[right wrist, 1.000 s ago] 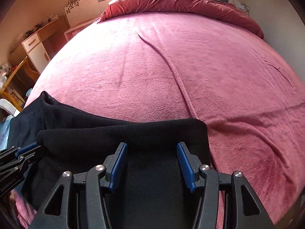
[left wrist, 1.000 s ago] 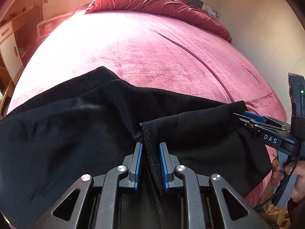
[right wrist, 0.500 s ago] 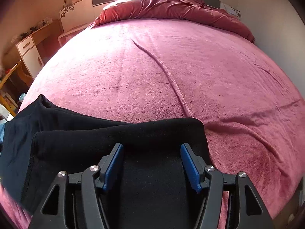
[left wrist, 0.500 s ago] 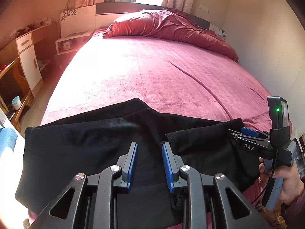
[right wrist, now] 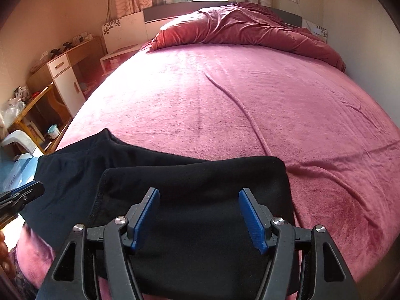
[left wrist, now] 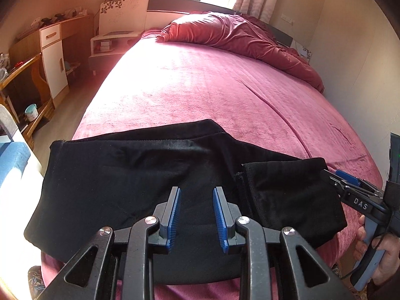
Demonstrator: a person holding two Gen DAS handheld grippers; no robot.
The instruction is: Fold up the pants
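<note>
Black pants (left wrist: 140, 175) folded on the near edge of a pink-blanketed bed (left wrist: 200, 87) — both grippers released.

The left gripper (left wrist: 196, 215) hovers above the pants with a narrow gap between its blue pads, nothing in it. The right gripper (right wrist: 198, 215) is spread wide over the folded-over leg section (right wrist: 200, 182) — nothing between its fingers. A crumpled red duvet (right wrist: 250, 30) lies at the bed's far end, a white-and-wood cabinet (left wrist: 53, 55) to the left.
</note>
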